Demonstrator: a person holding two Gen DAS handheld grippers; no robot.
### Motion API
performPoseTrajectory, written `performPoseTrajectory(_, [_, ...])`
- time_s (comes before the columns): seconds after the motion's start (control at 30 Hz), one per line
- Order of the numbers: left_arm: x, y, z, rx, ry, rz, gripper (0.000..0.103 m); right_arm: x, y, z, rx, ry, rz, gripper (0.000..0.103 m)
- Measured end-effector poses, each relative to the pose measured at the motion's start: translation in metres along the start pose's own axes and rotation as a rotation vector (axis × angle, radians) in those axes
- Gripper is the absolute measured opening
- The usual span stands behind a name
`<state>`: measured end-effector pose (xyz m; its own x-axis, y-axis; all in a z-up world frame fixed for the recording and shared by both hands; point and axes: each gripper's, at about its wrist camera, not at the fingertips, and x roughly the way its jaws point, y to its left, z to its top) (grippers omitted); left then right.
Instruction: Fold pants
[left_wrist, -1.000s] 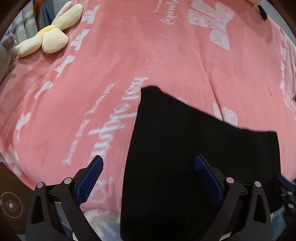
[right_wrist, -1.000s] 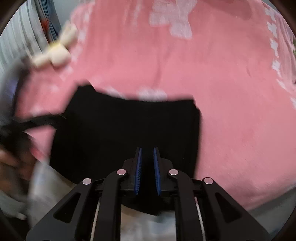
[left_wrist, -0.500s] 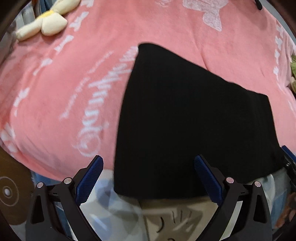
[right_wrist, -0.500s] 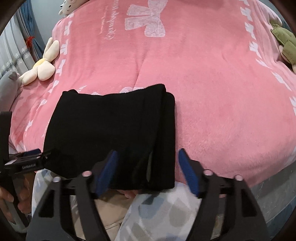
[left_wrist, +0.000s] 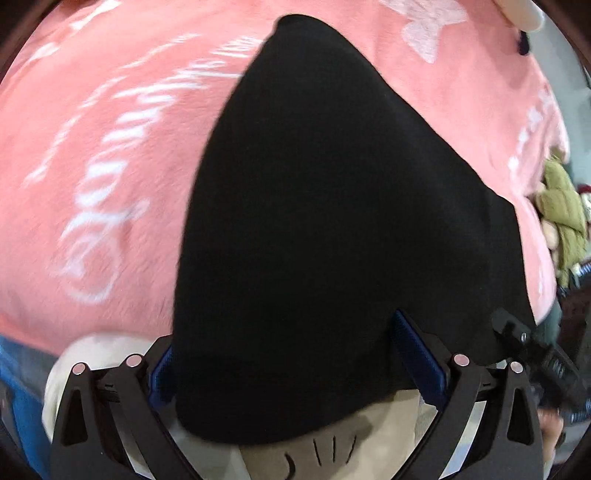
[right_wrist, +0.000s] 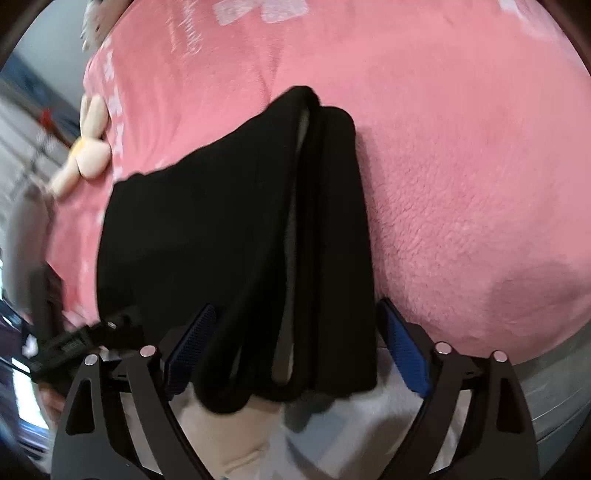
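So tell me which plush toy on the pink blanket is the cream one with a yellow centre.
The flower-shaped plush by the blanket's left edge in the right wrist view, left of the black pants. The other plush is olive green.

Pants (right_wrist: 207, 236): matt black cloth, soft knit look. Blanket (right_wrist: 461, 192): pink fuzzy fleece, rough nap. Tool pads (right_wrist: 404, 349): blue textured rubber, frame matt black plastic.

White cursive lettering runs across the pink blanket (left_wrist: 92, 155) to the left of the folded black pants (left_wrist: 332, 221), but it is smeared by blur and no word of it can be read. The white bow prints beyond the pants carry no writing.
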<state>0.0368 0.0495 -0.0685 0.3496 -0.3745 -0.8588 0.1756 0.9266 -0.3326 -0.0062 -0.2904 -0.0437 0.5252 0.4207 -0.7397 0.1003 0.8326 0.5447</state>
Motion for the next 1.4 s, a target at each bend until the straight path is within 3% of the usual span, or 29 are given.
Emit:
performPoseTrajectory(0.07, [0.001, 0.002, 0.002, -0.007, 0.0, -0.017, 0.098, 0.001, -0.004, 0.002, 0.022, -0.003, 0.024, 0.086])
performPoseTrajectory(0.1, [0.001, 0.001, 0.002, -0.005, -0.003, -0.019, 0.098, 0.001, -0.004, 0.001, 0.019, -0.008, 0.023, 0.08])
performPoseTrajectory(0.13, [-0.001, 0.002, 0.002, -0.005, -0.01, -0.023, 0.097, 0.0, -0.002, 0.001, 0.009, -0.017, 0.031, 0.063])
performPoseTrajectory(0.17, [-0.004, -0.001, 0.0, 0.005, -0.02, -0.024, 0.092, -0.002, 0.001, 0.0, 0.0, -0.02, 0.053, 0.055])
performPoseTrajectory(0.2, [-0.012, -0.002, -0.001, 0.035, -0.035, -0.03, 0.078, -0.005, 0.003, -0.001, -0.006, -0.026, 0.062, 0.043])
performPoseTrajectory(0.23, [-0.017, -0.006, 0.0, 0.061, -0.045, -0.032, 0.063, -0.008, 0.007, -0.001, -0.013, -0.029, 0.064, 0.039])
performPoseTrajectory(0.27, [-0.024, -0.013, 0.0, 0.092, -0.056, -0.015, 0.057, -0.015, 0.014, -0.002, -0.031, -0.043, 0.054, 0.038])
performPoseTrajectory(0.3, [-0.028, -0.017, 0.0, 0.1, -0.061, -0.01, 0.043, -0.022, 0.022, -0.004, -0.046, -0.062, 0.06, 0.037])
performPoseTrajectory(0.4, [-0.057, -0.023, 0.002, 0.108, -0.101, -0.052, 0.024, -0.046, 0.048, -0.004, -0.081, -0.112, 0.102, 0.035])
performPoseTrajectory(0.5, [-0.099, -0.031, 0.002, 0.098, -0.156, -0.145, 0.023, -0.077, 0.071, -0.007, -0.141, -0.17, 0.122, 0.034])
performPoseTrajectory(0.77, [-0.201, -0.058, -0.013, 0.169, -0.317, -0.214, 0.022, -0.177, 0.132, -0.011, -0.271, -0.347, 0.198, 0.034])
performPoseTrajectory(1.03, [-0.306, -0.096, -0.009, 0.277, -0.585, -0.258, 0.022, -0.251, 0.179, 0.014, -0.424, -0.569, 0.288, 0.035])
performPoseTrajectory(1.23, [-0.344, -0.117, 0.036, 0.361, -0.764, -0.26, 0.023, -0.261, 0.196, 0.061, -0.505, -0.697, 0.33, 0.035])
performPoseTrajectory(1.4, [-0.321, -0.126, 0.085, 0.412, -0.866, -0.216, 0.024, -0.22, 0.181, 0.125, -0.497, -0.707, 0.348, 0.037])
